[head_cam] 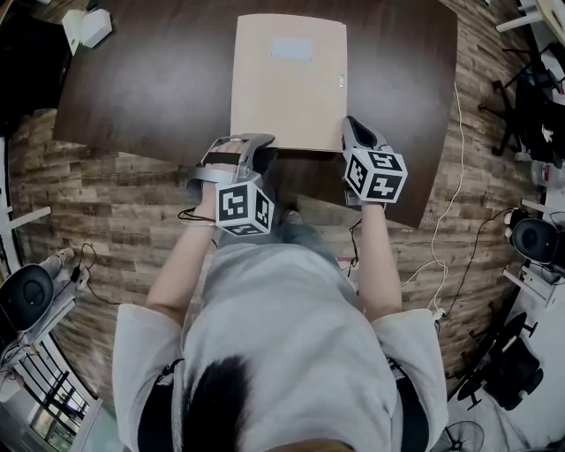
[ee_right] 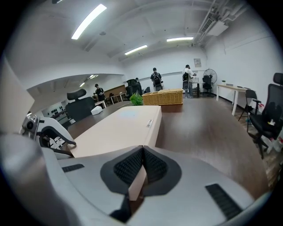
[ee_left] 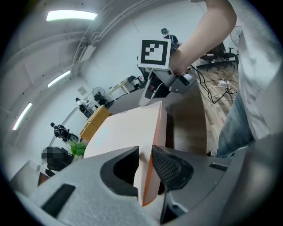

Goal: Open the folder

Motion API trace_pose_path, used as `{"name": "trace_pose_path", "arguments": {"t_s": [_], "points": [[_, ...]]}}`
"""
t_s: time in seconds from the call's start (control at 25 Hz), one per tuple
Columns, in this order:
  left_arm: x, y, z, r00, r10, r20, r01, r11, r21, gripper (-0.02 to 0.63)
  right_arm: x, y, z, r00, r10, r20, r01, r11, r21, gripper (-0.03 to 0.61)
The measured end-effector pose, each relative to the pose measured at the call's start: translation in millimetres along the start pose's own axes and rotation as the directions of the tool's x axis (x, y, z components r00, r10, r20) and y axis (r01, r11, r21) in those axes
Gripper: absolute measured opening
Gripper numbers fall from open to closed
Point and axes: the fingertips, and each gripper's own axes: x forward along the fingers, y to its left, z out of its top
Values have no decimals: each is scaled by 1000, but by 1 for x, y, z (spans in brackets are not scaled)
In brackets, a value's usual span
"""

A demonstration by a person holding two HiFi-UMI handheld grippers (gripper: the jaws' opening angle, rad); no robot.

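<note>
Leaning over a dark table [head_cam: 150, 79] w/ a two-jaw gripper in each hand, working at a beige folder [head_cam: 287, 88] lying flat and closed, its near edge right at the table's front edge. Pinching the folder's near-right corner w/ the right gripper [head_cam: 353, 131]; seen in the right gripper view, clamping that gripper [ee_right: 142, 152] hard on a thin beige edge, ribbed pads almost meeting, the rest of the folder [ee_right: 119, 128] stretching away ahead and to the left. Taking the near-left corner w/ the left gripper [head_cam: 256, 152]; seen in the left gripper view, closing its jaws [ee_left: 145, 154] narrowly on the folder [ee_left: 128, 128], the orange-toned edge standing btwn the pads and touching the right-hand one. Also catching the right gripper [ee_left: 155, 86] at the far corner in that view, marker cube up. Holding both grippers level w/ the folder's near edge, one per corner, forearms reaching in from below. Showing, beyond the folder, a wicker basket [ee_right: 168, 96] farther along the table, a small white object [head_cam: 88, 26] at the far-left corner, and wood-plank floor [head_cam: 79, 177] around.
</note>
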Motion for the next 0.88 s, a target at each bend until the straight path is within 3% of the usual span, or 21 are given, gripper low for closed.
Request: {"name": "trace_pose_path", "arguments": {"t_s": [0.16, 0.36, 0.48, 0.56, 0.64, 0.72, 0.88], "points": [[1, 3, -3, 1000, 7, -15, -8, 999, -36, 97, 4, 3, 0, 998, 31, -47, -33, 998, -46, 11], [2, 6, 1, 1000, -17, 5, 17, 985, -174, 104, 3, 3, 1, 996, 43, -81, -51, 994, -99, 11], [1, 9, 4, 1000, 7, 12, -5, 981, -193, 103, 3, 3, 1, 994, 54, -100, -66, 989, -130, 11], [-2, 12, 4, 999, 52, -11, -53, 988, -146, 103, 3, 4, 1, 993, 62, -104, -77, 987, -145, 11], [-2, 16, 0, 992, 110, -65, -113, 993, -41, 83, 4, 8, 2, 992, 65, -104, -82, 984, -161, 11], [1, 19, -6, 982, 154, -113, -148, 987, 60, 83, 6, 13, 3, 993, 59, -105, -78, 980, -185, 11], [10, 18, -8, 969, 197, -151, -168, 968, 188, 83, 8, 17, 3, 993, 54, -106, -75, 977, -201, 11]]}}
